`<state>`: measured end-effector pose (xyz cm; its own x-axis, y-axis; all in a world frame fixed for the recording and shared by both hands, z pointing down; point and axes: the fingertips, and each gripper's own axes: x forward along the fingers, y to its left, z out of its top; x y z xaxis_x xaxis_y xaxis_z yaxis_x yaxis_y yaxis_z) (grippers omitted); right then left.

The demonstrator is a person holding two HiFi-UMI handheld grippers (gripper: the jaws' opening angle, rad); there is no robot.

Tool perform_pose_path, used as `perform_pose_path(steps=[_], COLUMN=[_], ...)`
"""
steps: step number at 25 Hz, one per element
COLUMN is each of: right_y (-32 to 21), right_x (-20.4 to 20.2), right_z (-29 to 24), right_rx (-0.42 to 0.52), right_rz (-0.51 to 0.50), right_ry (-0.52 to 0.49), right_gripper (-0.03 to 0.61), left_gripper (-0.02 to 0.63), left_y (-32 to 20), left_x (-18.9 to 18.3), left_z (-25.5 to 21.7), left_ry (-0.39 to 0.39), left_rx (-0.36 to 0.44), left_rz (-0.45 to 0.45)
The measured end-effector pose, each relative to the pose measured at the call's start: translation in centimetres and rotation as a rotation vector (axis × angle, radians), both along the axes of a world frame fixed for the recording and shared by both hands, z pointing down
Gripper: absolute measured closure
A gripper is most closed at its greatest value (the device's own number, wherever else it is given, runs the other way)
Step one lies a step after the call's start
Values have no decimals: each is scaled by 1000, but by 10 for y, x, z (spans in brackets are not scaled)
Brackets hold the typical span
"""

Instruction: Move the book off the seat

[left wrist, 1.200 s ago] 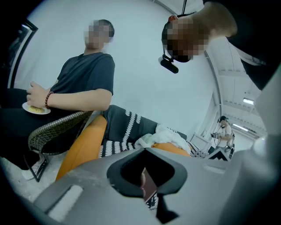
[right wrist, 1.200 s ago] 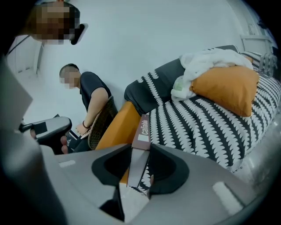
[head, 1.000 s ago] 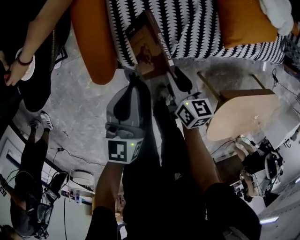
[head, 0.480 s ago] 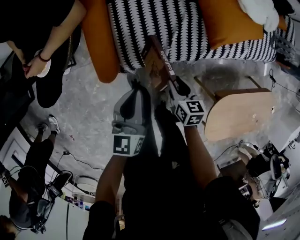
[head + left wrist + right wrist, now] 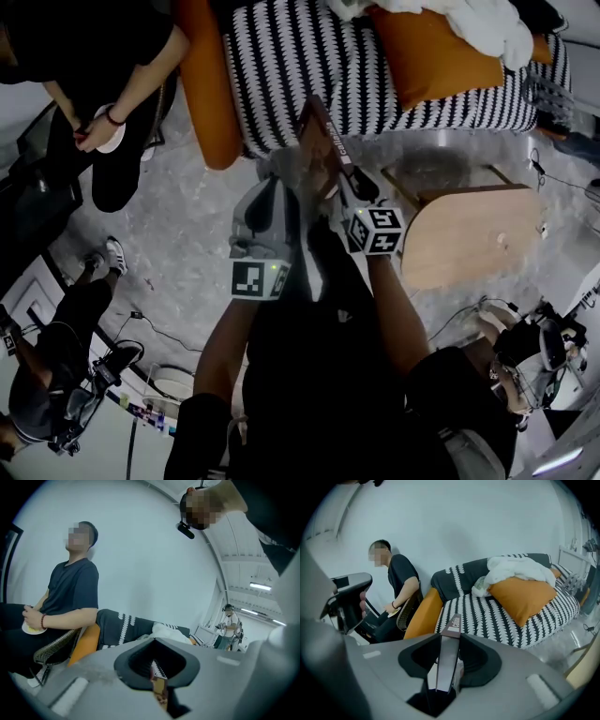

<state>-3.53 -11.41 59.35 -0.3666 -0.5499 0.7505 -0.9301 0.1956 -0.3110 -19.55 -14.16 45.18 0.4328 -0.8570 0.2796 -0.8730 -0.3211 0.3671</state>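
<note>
The book [image 5: 319, 148], brown-covered with a dark spine, is held up on edge over the grey floor just in front of the black-and-white striped sofa seat [image 5: 309, 56]. My right gripper [image 5: 345, 183] is shut on its spine side; in the right gripper view the book [image 5: 449, 658] stands upright between the jaws. My left gripper [image 5: 281, 176] sits against the book's other side. In the left gripper view a thin brown edge of the book [image 5: 159, 688] shows pinched in my left gripper [image 5: 158, 686].
An orange bolster [image 5: 211, 94] ends the sofa on the left, and an orange cushion [image 5: 431, 56] with white cloth [image 5: 469, 19] lies on it. A pale wooden table [image 5: 469, 234] stands to the right. A seated person [image 5: 103, 103] is at the left.
The book has come back from over the seat's edge to above the floor, with both grippers moving along with it. More of the sofa and cushion shows now.
</note>
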Motion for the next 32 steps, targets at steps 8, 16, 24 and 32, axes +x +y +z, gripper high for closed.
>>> perform_pose_path(steps=[8, 16, 24, 32], right_y=[2, 5, 23, 16], right_x=[7, 0, 15, -24], right_z=[-48, -112, -158, -164], right_rx=[52, 124, 182, 166], right_rz=[-9, 11, 1, -55], right_ry=[-1, -5, -16, 3], right_gripper=[439, 440, 440, 439], left_gripper=[607, 607, 608, 607], left_y=[32, 54, 60, 53], left_x=[14, 13, 25, -7], left_z=[-41, -90, -142, -143], left_ry=[32, 46, 51, 50], left_rx=[13, 68, 165, 171], left_rz=[-9, 8, 4, 8])
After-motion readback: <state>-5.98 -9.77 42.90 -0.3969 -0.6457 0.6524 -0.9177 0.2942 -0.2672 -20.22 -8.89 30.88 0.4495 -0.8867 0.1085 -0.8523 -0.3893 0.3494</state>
